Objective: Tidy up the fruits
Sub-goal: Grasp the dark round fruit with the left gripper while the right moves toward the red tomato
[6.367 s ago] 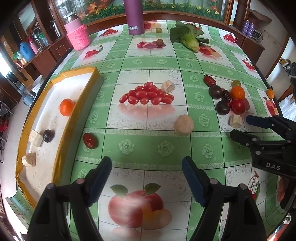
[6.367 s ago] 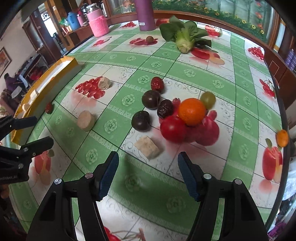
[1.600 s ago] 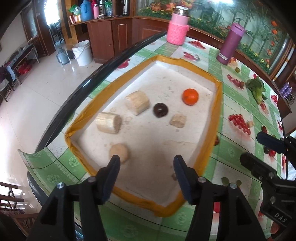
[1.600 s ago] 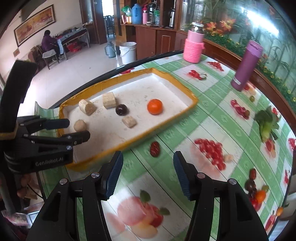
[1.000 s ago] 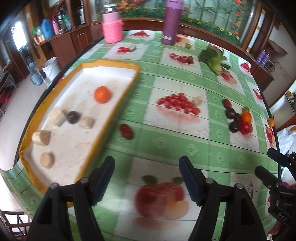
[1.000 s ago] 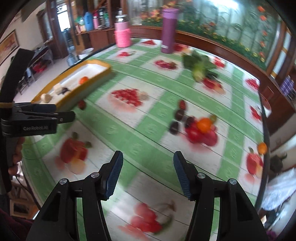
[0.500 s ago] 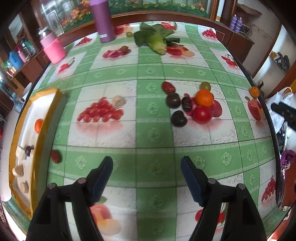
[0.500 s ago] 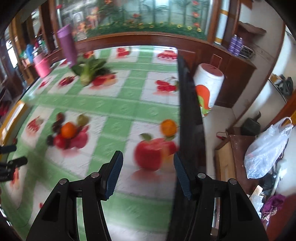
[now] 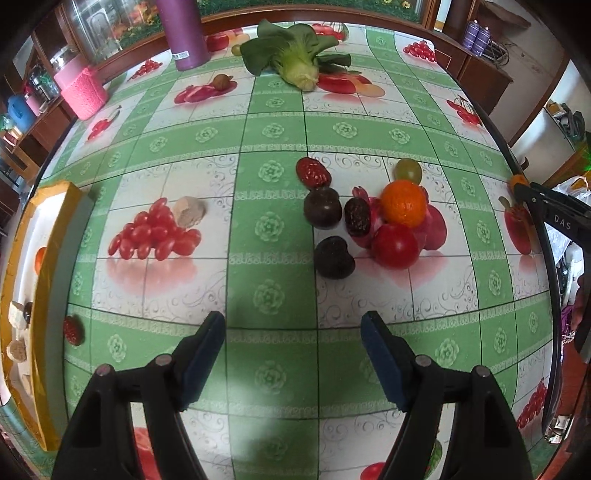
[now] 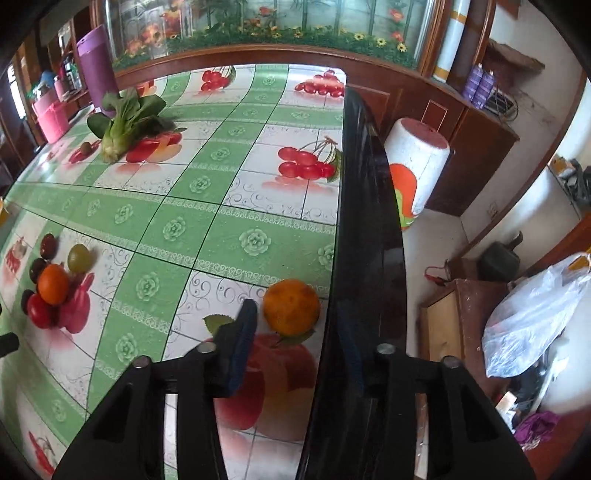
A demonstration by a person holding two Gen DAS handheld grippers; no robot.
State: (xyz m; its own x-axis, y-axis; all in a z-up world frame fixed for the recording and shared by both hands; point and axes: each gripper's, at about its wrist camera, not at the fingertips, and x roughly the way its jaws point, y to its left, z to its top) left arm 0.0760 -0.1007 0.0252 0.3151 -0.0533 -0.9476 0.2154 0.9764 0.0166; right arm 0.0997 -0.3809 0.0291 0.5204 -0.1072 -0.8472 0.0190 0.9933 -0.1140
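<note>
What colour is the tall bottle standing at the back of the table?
The tall bottle is purple. It shows best in the left wrist view.

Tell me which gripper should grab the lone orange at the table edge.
Right. The right gripper already brackets that orange, and its jaws have just been closing around it without visibly pressing yet. The left gripper hangs open over bare cloth near the fruit pile, farther off.
</note>
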